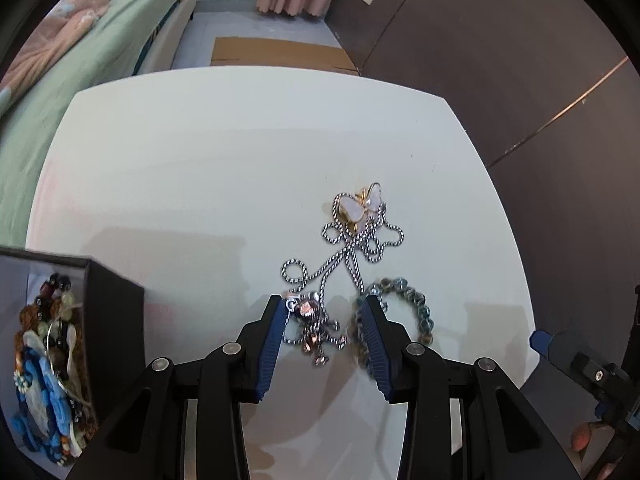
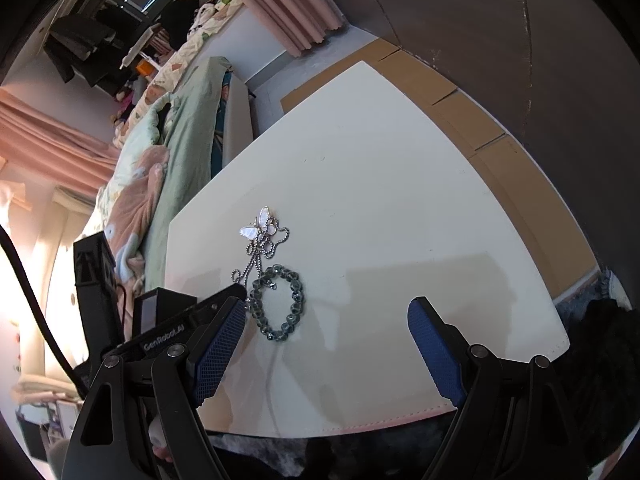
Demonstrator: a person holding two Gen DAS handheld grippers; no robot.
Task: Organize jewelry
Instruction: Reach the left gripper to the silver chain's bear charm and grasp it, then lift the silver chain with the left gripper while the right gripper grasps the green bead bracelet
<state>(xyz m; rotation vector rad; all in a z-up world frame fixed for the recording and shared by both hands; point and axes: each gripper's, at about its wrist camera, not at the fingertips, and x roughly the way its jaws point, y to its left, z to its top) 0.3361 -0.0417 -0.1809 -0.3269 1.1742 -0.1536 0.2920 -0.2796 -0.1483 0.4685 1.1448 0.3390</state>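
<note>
We judged the task partly complete. The black box (image 1: 108, 300), to the left of the left hand-held gripper (image 1: 327, 306), already held a mixed pile of pieces — dark and amber beads, blue flower-shaped ornaments, pale shell pieces.

Three pieces remained on the white bench (image 1: 200, 184):
- a small silver-and-copper charm cluster (image 1: 314, 322), lying between the left unit's blue pads, which stood part-way apart and were not visibly pressing on it;
- a grey-green bead bracelet (image 1: 416, 304), lying under and just outside the right-hand pad;
- a silver chain (image 1: 352, 252) with a white butterfly pendant (image 1: 358, 206), coiled just beyond the fingertips, its strands running back toward the charm cluster.

The right hand-held gripper (image 2: 326, 316) hung released, jaws wide apart and empty, with the bracelet just ahead of its left finger.

By our reading, the charm cluster was next for the box — chain and bracelet still left.
</note>
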